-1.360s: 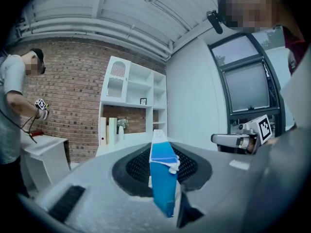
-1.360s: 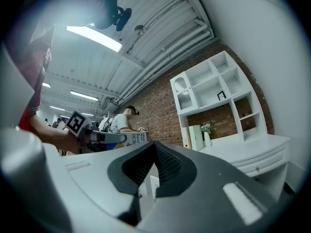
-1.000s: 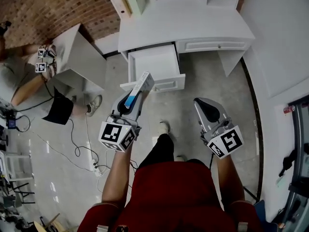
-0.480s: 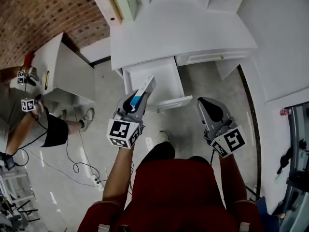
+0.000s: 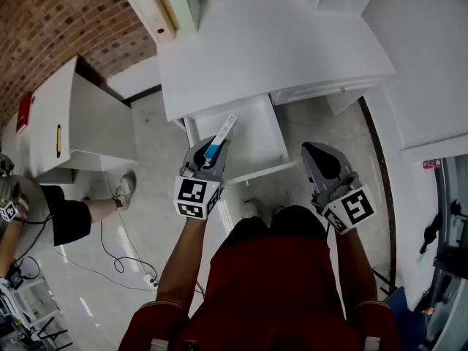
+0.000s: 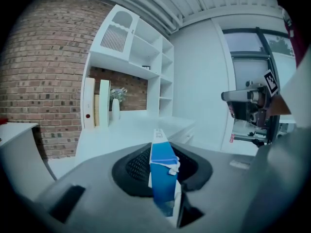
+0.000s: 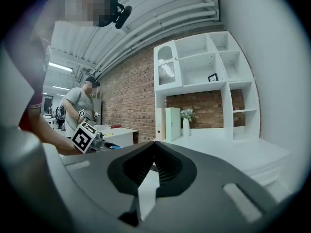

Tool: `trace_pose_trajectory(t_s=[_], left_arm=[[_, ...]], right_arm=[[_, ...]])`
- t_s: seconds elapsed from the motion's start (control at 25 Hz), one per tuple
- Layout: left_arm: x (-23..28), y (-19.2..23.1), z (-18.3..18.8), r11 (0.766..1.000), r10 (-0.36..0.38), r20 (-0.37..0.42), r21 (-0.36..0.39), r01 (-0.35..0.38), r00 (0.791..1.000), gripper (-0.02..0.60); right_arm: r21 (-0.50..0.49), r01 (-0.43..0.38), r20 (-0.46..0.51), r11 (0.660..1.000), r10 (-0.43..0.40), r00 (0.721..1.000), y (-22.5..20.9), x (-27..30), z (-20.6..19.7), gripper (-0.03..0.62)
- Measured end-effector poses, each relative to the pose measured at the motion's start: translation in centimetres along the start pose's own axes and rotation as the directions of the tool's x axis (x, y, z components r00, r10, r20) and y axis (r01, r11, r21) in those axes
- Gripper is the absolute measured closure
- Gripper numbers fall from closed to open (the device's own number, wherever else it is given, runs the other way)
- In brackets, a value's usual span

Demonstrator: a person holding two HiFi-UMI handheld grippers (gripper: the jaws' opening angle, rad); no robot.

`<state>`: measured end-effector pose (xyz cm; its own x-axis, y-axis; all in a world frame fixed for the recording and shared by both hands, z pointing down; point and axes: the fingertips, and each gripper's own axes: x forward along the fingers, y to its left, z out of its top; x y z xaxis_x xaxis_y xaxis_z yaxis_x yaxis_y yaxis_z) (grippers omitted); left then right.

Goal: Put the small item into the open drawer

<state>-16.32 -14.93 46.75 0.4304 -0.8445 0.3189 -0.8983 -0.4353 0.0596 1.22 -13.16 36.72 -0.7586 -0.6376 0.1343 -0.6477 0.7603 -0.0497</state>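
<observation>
**Blue-and-white box held over the open drawer**

At the far left edge of the head view a second person (image 5: 45, 212) stands on the floor, beside a low white cabinet (image 5: 82, 114) in front of the brick wall (image 5: 51, 20). Left of centre, the left claw (image 5: 218, 142) pinches a small blue-and-white box (image 5: 221, 134) by its lower end. The left gripper view shows the box upright between the two dark pads, its far end reaching past the tips. In the head view that far end lies over the left part of the open drawer (image 5: 257, 142), which stands pulled out from under the white table (image 5: 270, 42) at upper centre. Whether the box touches the drawer cannot be told. To the right, the right claw (image 5: 314, 152) is held off the drawer's right front corner, its tips pressed together with nothing between them.
</observation>
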Motion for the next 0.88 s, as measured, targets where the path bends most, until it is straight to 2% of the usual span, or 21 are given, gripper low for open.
trace_pose_trajectory(t_s=[0.4, 0.88], left_arm=[[6.2, 3.0, -4.1, 0.999, -0.039, -0.101, 0.015, 0.04, 0.994, 0.492], [12.7, 5.2, -10.6, 0.999, -0.037, -0.252, 0.014, 0.042, 0.967, 0.492]], right_arm=[[0.011, 0.018, -0.087, 1.0, -0.017, 0.996, -2.7, 3.9, -2.0, 0.582], [0.028, 0.009, -0.133, 1.0, -0.005, 0.991, -6.6, 7.3, -4.3, 0.582]])
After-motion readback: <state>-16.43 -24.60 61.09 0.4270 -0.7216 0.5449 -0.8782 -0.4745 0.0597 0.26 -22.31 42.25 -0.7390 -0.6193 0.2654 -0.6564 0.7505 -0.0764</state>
